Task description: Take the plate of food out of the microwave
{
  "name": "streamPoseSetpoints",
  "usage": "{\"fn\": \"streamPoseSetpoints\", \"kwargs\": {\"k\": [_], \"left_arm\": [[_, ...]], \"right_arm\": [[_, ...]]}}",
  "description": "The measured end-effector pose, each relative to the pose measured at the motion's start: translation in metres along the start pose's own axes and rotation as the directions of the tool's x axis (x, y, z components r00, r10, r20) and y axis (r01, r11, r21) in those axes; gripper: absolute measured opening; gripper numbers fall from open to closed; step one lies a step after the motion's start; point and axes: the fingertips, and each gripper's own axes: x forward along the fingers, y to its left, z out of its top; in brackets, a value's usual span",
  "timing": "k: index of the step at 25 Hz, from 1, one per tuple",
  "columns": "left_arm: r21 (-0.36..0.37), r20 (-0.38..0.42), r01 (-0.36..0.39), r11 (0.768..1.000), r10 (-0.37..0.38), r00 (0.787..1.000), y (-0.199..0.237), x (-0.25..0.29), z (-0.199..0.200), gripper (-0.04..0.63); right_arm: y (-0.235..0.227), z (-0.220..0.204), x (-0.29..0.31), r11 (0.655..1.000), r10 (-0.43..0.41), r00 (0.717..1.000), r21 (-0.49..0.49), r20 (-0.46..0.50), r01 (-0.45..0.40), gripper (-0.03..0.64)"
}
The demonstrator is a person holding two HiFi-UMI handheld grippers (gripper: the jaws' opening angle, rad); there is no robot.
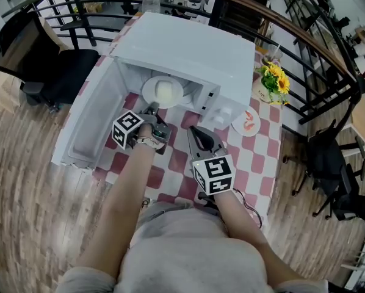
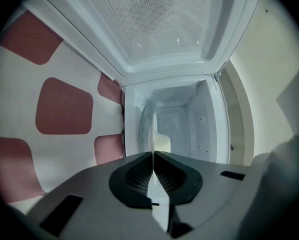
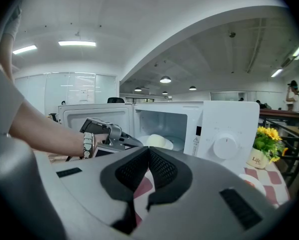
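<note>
Your right gripper (image 1: 195, 130) (image 3: 148, 150) is nearest you: jaws together, nothing between them, hovering over the red-and-white checked tablecloth (image 1: 256, 157), clear of the oven. Your left gripper (image 1: 153, 108) (image 2: 153, 154) is just ahead, reaching into the opening, jaws clamped on the near rim of the round white plate (image 1: 149, 93) (image 2: 153, 126) (image 3: 169, 144). The plate carries a pale yellow rounded lump of food (image 1: 165, 92) and sits at the front of the cavity of the white boxy microwave (image 1: 188, 54), whose white door (image 1: 94, 118) is swung fully open on your left. Right of the microwave: a small white dish with orange pieces (image 1: 246, 122), and behind it a pot of yellow flowers (image 1: 273, 81)
</note>
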Motion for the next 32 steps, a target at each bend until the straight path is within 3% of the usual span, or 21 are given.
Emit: {"fn": "streamPoseSetpoints", "kwargs": {"k": [13, 32], "left_arm": [[0.040, 0.009, 0.043, 0.998, -0.044, 0.999, -0.009, -0.047, -0.014, 0.014], [0.064, 0.009, 0.139, 0.988, -0.139, 0.990, -0.039, -0.107, -0.050, 0.014]], "right_arm": [[0.016, 0.009, -0.023, 0.999, 0.043, 0.998, -0.027, 0.037, -0.042, 0.023], [0.021, 0.020, -0.050, 0.999, 0.035, 0.994, -0.008, 0.103, -0.035, 0.023]]}}
